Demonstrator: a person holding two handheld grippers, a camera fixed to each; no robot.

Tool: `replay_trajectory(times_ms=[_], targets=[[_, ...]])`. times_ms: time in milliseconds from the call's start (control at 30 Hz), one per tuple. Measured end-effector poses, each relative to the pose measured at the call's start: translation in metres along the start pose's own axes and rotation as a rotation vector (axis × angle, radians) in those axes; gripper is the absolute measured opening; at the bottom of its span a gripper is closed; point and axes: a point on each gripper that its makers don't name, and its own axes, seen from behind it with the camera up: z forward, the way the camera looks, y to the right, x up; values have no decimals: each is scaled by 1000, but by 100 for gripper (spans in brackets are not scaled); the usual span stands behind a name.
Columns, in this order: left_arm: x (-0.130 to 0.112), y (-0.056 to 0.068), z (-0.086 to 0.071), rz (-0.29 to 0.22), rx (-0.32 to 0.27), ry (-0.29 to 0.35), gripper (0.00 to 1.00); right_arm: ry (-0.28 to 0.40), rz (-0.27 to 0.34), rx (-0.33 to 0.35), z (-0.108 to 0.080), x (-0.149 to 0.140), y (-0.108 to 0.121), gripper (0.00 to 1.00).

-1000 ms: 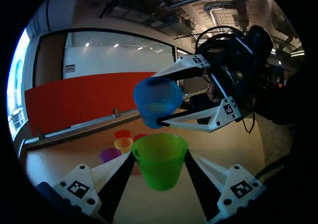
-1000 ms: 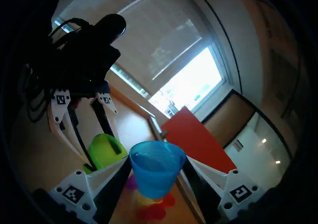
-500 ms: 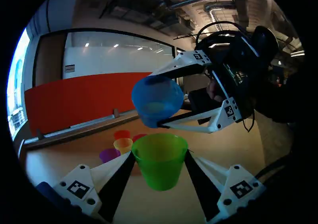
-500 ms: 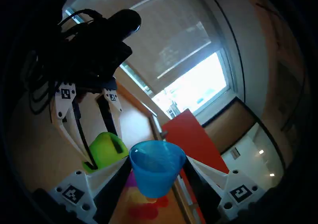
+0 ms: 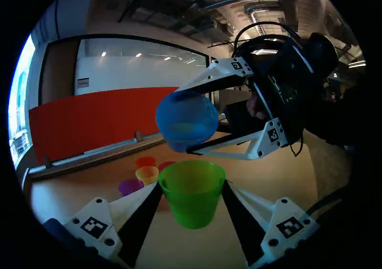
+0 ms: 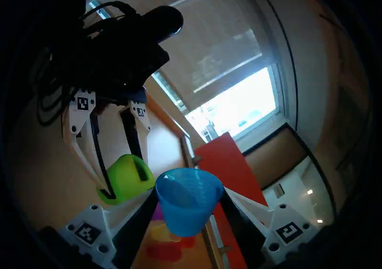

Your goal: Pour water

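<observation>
Left gripper [image 5: 191, 189] clamps a green cup [image 5: 192, 202] between its two fingers, one finger pressed to each side of the cup wall, and the cup stands upright with its open mouth up. Just above it in the left gripper view, the right gripper [image 5: 184, 121] holds a blue cup [image 5: 185, 118] the same way, both fingers squeezing its sides. That cup is tipped well over, so its mouth faces down and toward the green cup's rim (whether any water is running out, I cannot tell). The two cups are close, the blue one's lower edge just above the green one's rim, and not plainly touching. A person's hand [image 5: 253, 108] shows behind the right gripper's dark body. In the right gripper view, the blue cup [image 6: 188, 207] sits low between that gripper's own fingers [image 6: 258, 212], and the left gripper [image 6: 123, 183] hangs to the left with the green cup [image 6: 122, 176] in its grasp. Farther back on the wooden table [image 5: 286, 169] stand small cups close together: a red one [image 5: 145, 161], a yellow one [image 5: 147, 173] and a purple one [image 5: 129, 187]. Behind them runs a red wall panel [image 5: 95, 116].
</observation>
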Motion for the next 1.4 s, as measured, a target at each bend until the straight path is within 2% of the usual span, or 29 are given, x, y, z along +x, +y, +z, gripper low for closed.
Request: replay_trajectory(times_ms=[1400], targets=[[1, 2, 1, 6, -4, 0, 87, -25, -151, 2, 5, -3, 8, 92]])
